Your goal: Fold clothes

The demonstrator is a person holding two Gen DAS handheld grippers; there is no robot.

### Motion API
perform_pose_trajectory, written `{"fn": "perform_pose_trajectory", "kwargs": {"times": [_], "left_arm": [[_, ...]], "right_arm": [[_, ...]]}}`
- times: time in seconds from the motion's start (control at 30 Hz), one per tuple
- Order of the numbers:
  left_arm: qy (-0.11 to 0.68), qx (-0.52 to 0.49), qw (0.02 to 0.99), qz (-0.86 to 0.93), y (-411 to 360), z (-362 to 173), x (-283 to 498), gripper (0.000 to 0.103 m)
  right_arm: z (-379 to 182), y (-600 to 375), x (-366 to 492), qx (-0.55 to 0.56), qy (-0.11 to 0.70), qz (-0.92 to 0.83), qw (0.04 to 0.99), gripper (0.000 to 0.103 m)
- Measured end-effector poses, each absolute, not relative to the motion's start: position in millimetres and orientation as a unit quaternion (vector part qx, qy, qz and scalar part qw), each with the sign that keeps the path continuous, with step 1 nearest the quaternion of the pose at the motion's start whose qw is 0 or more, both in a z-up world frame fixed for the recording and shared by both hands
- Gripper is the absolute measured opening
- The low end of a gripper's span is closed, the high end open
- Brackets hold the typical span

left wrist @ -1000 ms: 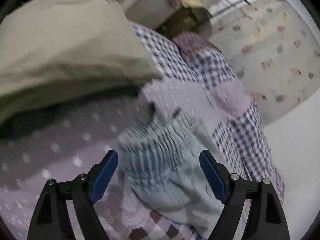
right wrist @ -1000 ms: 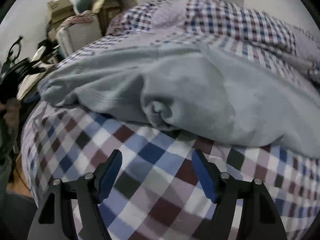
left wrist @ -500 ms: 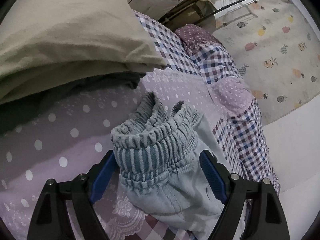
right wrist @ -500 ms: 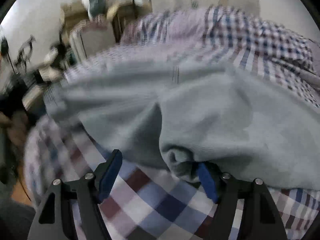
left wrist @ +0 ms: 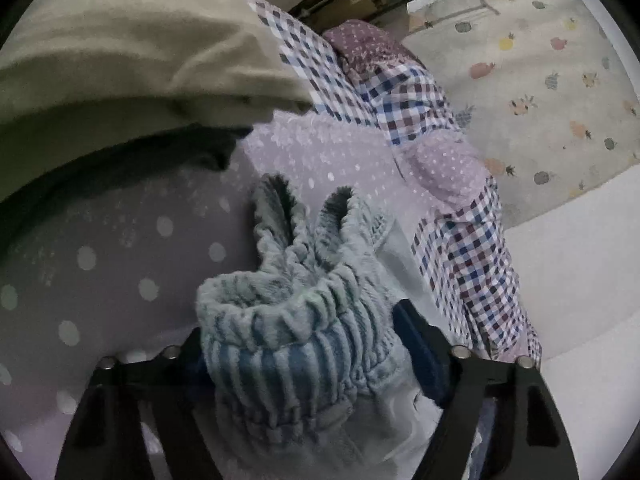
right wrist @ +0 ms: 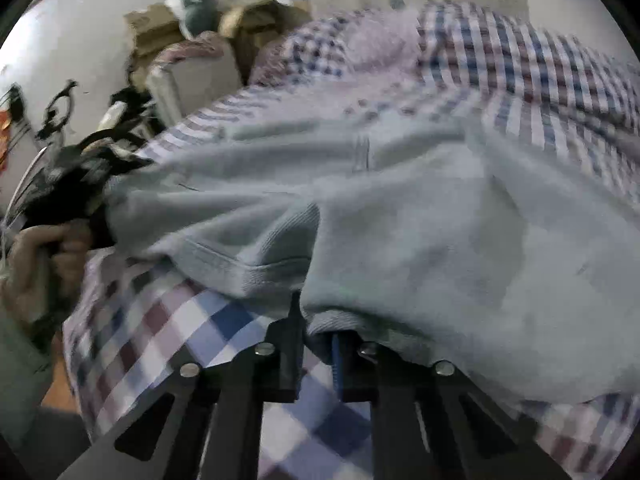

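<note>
On the checked bedspread (right wrist: 224,332) a pale blue garment (right wrist: 420,216) is seen spread out, and its hem is pinched tight between the nearly closed jaws of the right gripper (right wrist: 316,344). At the other end, the ribbed elastic waistband (left wrist: 296,320) is bunched between the fingers of the left gripper (left wrist: 304,344), whose jaws stand fairly wide against the cloth, so a firm hold cannot be told. An olive pillow (left wrist: 132,48) is seen beyond.

Dim, flat indoor light, strong fisheye bending and black corners, motion blur across the right wrist view.
</note>
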State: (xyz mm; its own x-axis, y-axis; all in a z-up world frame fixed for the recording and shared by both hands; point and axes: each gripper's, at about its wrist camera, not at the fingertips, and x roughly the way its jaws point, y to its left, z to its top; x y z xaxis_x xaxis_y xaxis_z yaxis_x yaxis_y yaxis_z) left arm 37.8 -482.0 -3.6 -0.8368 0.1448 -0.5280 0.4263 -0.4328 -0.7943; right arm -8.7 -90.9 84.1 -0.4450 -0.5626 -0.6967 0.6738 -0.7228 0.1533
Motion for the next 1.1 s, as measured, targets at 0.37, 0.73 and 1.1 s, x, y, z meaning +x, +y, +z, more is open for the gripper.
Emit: {"fn": "perform_pose_trajectory", "kwargs": {"times": [0.37, 0.73, 1.1], "left_arm": [[0.594, 0.199, 0.076, -0.776, -499.7, -4.1, 58.5, 0.042], [0.577, 0.218, 0.08, -0.783, -498.7, -4.8, 48.7, 0.066], [0.572, 0.194, 0.074, -0.794, -502.2, 0.7, 49.6, 0.041]], "right_arm": [[68.7, -46.1, 32.7, 0.41, 0.056, -0.829, 0.376, 0.007], [66.8, -49.1, 40.6, 0.413, 0.027, -0.842, 0.346, 0.055], [80.1, 4.7, 52.3, 0.442, 0.001, -0.837, 0.323, 0.009]]}}
